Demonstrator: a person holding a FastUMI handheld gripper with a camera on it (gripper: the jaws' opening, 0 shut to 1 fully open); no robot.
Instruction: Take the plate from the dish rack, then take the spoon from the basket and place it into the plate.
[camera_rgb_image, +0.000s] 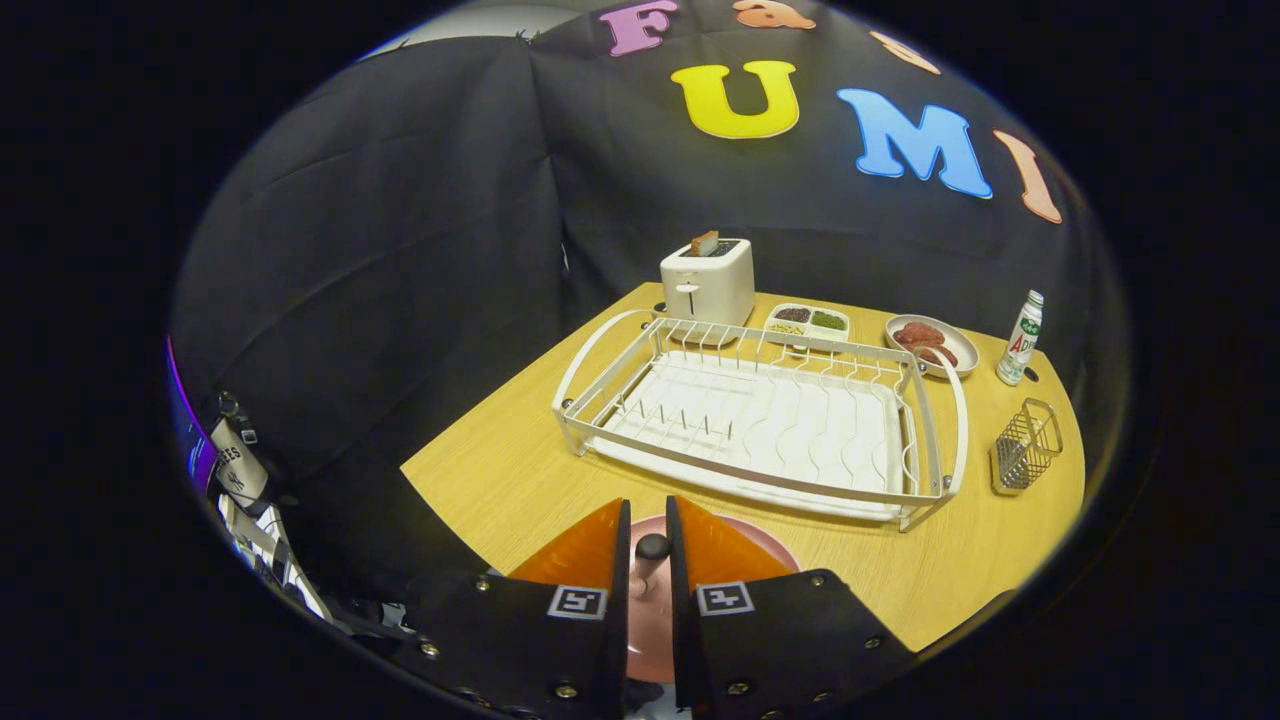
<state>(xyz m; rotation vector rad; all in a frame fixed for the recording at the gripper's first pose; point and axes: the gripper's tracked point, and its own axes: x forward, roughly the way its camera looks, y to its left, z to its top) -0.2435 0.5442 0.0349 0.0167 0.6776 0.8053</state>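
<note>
Wooden worktop (520, 470) carries your pink plate (770, 545); fingers (648, 560) pinch the spoon (652, 548) (dark-handled) narrowly; release askew and it could slide off.

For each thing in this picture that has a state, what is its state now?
gripper: fingers nearly closed on the spoon handle
spoon: held between the fingers, over the plate
plate: flat on the table, under the fingers
dish rack: empty
basket: upright, looks empty
toaster: bread sticking up
bottle: upright, capped
</note>
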